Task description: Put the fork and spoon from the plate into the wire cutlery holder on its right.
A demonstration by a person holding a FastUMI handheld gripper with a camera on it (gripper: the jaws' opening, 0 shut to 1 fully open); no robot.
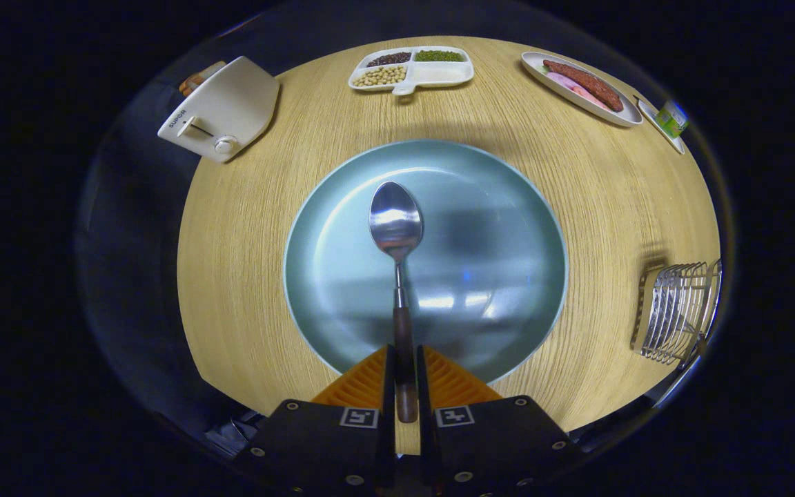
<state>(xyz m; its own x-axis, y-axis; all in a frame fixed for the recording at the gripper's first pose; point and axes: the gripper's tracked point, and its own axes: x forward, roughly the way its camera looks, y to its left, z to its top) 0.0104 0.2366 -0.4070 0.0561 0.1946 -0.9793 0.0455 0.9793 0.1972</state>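
I held the spoon (pixel 397 276) by its dark handle, above the round plate (pixel 508 207), in the middle of the frame.

My gripper (pixel 405 369) was closed on the handle, both fingers pressing it near its end, so that the bowl pointed straight ahead of me and, I think, would not swing while I carried it. The spoon had a shiny steel bowl, a thin steel neck and a dark brown handle that looked like wood. The plate under it was pale blue-green, glossy and bare; I saw no fork on it. The wire cutlery holder (pixel 677 310) stood at the right of the frame, well apart from the plate, on the wooden table (pixel 232 276), so my guess was that a move to the right came next.
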